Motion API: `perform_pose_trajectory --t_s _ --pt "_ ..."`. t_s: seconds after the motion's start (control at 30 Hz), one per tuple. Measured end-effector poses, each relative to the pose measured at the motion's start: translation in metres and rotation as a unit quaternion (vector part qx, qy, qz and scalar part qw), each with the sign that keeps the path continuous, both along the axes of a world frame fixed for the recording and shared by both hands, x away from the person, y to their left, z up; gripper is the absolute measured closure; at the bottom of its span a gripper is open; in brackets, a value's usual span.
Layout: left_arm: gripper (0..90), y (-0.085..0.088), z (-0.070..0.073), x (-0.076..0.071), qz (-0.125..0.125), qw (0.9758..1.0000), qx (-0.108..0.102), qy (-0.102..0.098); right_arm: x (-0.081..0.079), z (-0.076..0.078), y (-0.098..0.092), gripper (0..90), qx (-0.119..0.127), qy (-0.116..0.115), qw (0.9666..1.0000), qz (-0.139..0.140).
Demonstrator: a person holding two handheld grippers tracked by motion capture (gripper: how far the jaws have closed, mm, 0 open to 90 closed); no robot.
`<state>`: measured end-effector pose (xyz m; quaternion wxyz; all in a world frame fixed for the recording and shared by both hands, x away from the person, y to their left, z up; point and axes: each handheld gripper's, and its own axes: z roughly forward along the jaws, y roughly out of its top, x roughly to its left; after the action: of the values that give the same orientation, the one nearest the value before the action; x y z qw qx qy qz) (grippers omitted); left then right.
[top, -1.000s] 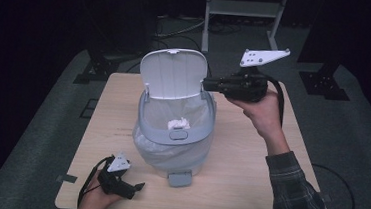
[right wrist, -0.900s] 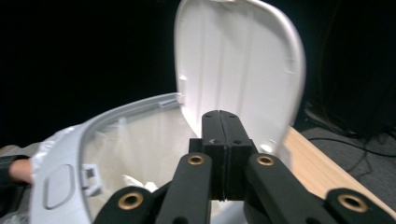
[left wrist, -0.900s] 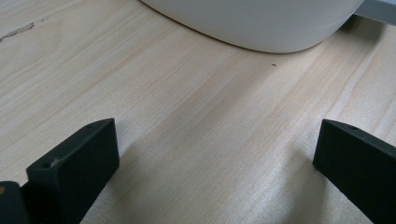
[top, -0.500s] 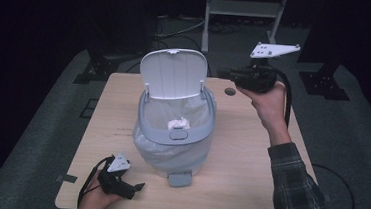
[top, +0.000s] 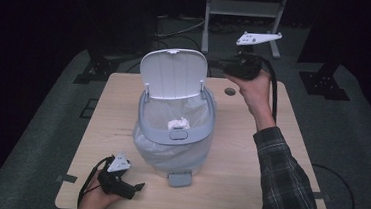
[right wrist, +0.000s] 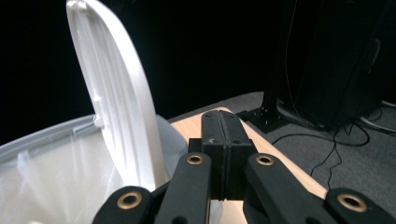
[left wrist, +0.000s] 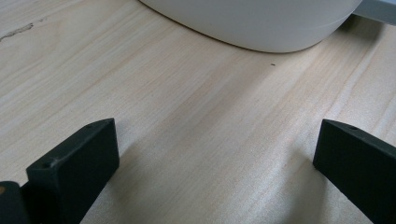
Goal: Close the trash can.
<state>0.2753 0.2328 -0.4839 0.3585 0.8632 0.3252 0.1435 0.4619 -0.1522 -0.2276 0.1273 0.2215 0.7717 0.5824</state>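
Observation:
A pale blue-grey pedal bin (top: 173,133) stands mid-table with its white lid (top: 173,73) raised upright. It is lined with a clear bag, and a crumpled white wad (top: 177,123) lies inside. My right gripper (top: 221,64) hovers just right of the lid, over the table's far edge, pointing left. It is shut with nothing between its jaws (right wrist: 225,121), and the lid (right wrist: 116,93) stands close on its left. My left gripper (top: 138,187) rests on the table front left of the bin. It is open (left wrist: 217,154) over bare wood, with the bin's base (left wrist: 261,23) ahead.
The bin's foot pedal (top: 180,178) sticks out toward the table's front edge. A small round hole (top: 230,92) sits in the wooden table (top: 279,157) near the right hand. A metal rack (top: 241,8) and black stand feet (top: 323,83) are on the floor behind.
My right gripper has drawn away from beside the lid, toward the back and slightly right. The left gripper and the bin have kept still.

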Motion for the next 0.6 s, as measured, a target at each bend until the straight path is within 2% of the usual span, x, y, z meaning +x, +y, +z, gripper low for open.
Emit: perform_pose_trajectory --t_s 0.27,0.43,0.6 --pt "0.0 0.0 0.0 0.0 -0.001 1.0 -0.001 0.0 0.002 0.006 0.015 89.7 0.002 -0.001 0.9999 0.014" --pt "0.0 0.0 0.0 0.0 -0.001 1.0 -0.001 0.0 -0.003 0.009 0.018 89.9 0.003 -0.009 0.9997 0.022" --pt "0.0 0.0 0.0 0.0 -0.001 1.0 -0.001 -0.001 -0.005 0.01 0.017 90.0 0.003 -0.006 0.9994 0.033"
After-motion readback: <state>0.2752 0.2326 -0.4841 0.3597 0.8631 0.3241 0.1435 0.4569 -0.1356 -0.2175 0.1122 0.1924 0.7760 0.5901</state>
